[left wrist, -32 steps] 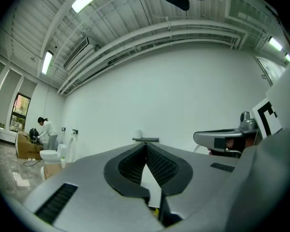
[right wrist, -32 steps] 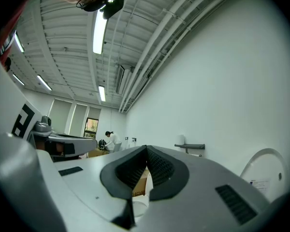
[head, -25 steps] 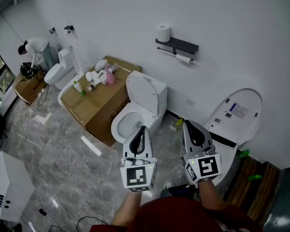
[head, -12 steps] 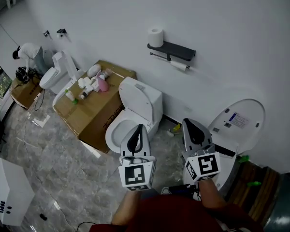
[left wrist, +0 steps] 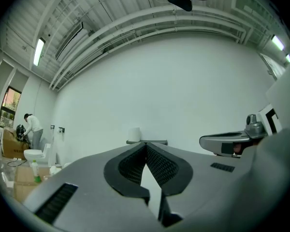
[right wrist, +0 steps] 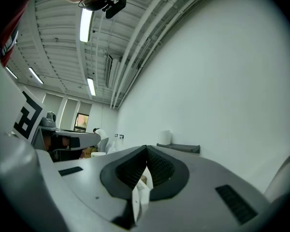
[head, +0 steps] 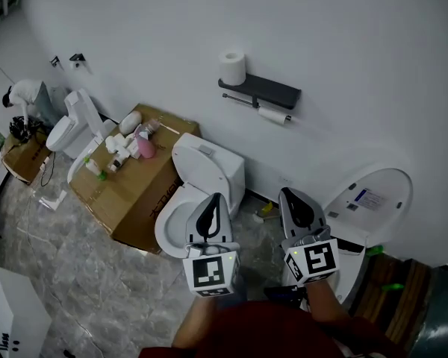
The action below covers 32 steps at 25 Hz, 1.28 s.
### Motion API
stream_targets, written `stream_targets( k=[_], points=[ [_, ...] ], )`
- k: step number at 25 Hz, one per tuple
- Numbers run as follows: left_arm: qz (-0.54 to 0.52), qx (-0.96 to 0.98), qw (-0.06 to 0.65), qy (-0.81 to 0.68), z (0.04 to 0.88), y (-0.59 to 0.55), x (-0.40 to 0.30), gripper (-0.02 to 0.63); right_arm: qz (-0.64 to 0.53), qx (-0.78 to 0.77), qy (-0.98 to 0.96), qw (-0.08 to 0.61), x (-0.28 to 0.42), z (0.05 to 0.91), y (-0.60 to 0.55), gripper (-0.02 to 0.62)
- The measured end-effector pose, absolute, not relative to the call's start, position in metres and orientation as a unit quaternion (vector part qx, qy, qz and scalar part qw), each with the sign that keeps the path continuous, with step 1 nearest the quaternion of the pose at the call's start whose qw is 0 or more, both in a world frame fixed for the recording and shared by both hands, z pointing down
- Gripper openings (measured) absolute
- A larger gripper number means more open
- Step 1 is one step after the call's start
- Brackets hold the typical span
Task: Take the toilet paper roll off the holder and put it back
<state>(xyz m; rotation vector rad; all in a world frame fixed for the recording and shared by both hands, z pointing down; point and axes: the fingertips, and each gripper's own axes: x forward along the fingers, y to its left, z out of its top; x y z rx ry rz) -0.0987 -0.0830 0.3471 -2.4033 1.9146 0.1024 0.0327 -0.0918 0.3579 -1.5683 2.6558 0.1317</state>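
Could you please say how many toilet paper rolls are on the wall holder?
2. The upright roll stands on the left end of the holder's shelf; the hanging roll sits on the bar below, toward the right. None seems hidden.

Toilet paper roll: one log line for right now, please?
left hand-held gripper: shut, empty | right hand-held gripper: shut, empty | toilet paper roll: on holder, untouched | spare roll: upright on shelf
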Motion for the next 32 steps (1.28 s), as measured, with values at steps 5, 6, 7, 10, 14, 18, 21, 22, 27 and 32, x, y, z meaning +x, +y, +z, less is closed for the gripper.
stream_targets(
  k=[5,6,7,10,14,18,21,22,27,32],
  points=[
    [0.03,-0.792,0.037,0.608,0.342,-0.157,-0.122,0.015,0.046,-0.524,0.85,0.026,0.01,0.349,-0.16,0.009],
    [0.028,-0.795,0.037,0.605,0.342,-0.172,-0.127,0.015,0.046,-0.528,0.847,0.027,0.004,0.347,-0.175,0.009],
    [0.025,-0.798,0.036,0.602,0.344,-0.187,-0.133,0.015,0.045,-0.533,0.845,0.029,-0.002,0.345,-0.189,0.009],
    [0.023,-0.803,0.033,0.594,0.344,-0.231,-0.149,0.015,0.047,-0.538,0.841,0.03,-0.021,0.342,-0.229,0.009],
    [0.025,-0.811,0.03,0.583,0.34,-0.279,-0.168,0.015,0.051,-0.547,0.835,0.028,-0.043,0.337,-0.274,0.009],
    [0.028,-0.815,0.031,0.578,0.338,-0.315,-0.18,0.015,0.054,-0.558,0.828,0.024,-0.053,0.336,-0.304,0.009],
    [0.023,-0.818,0.035,0.574,0.339,-0.337,-0.181,0.015,0.056,-0.567,0.821,0.02,-0.05,0.337,-0.321,0.009],
    [0.022,-0.819,0.035,0.573,0.339,-0.344,-0.181,0.015,0.057,-0.571,0.819,0.02,-0.048,0.336,-0.326,0.009],
    [0.029,-0.82,0.031,0.571,0.334,-0.38,-0.171,0.015,0.064,-0.58,0.812,0.028,-0.033,0.33,-0.358,0.009],
    [0.018,-0.817,0.043,0.575,0.334,-0.415,-0.151,0.015,0.066,-0.575,0.814,0.035,-0.016,0.327,-0.395,0.009]
  ],
)
